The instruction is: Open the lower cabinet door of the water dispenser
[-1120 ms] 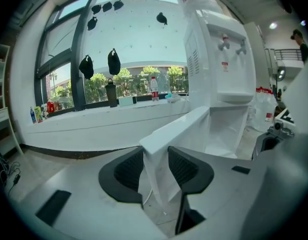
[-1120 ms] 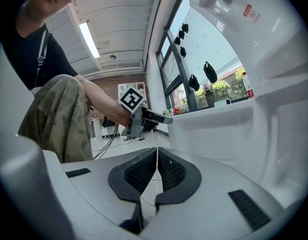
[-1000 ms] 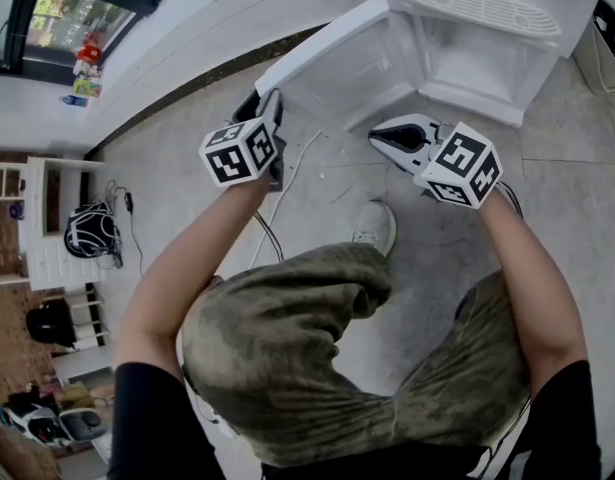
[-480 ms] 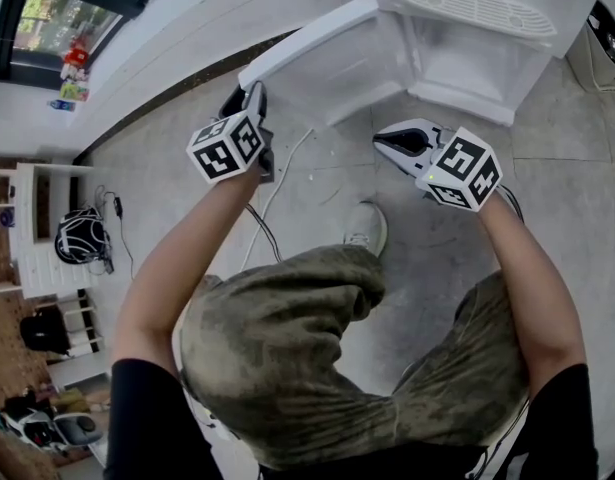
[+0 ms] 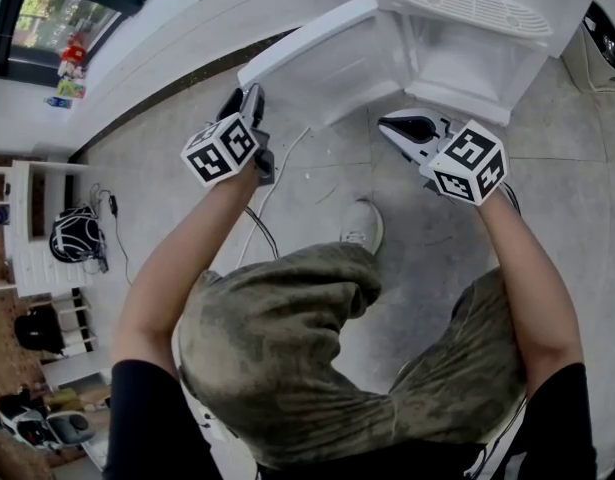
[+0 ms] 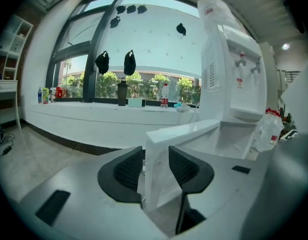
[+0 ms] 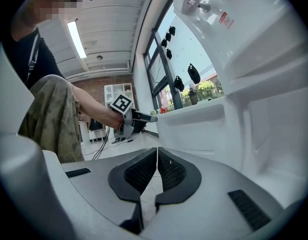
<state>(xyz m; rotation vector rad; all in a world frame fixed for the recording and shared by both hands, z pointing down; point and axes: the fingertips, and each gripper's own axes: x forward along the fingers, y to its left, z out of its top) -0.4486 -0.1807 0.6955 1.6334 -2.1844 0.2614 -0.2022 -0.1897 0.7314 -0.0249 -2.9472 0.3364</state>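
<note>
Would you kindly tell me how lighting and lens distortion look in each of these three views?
Head view: even daylight, soft shadows, the water dispenser bowed by the wide lens. Left gripper view: heavy fisheye with black corners, the window bright but not blown out, the cabinet door sharp. Right gripper view: same fisheye, the ceiling light glaring, a mosaic patch top left.

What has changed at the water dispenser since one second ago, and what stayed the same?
The lower cabinet door swung slightly wider, toward the left of the head view, along with the left hand-held gripper. Its jaws have just been opening, with the door's edge between them. The right hand-held gripper drifted slightly toward the cabinet. It stayed shut and empty.
</note>
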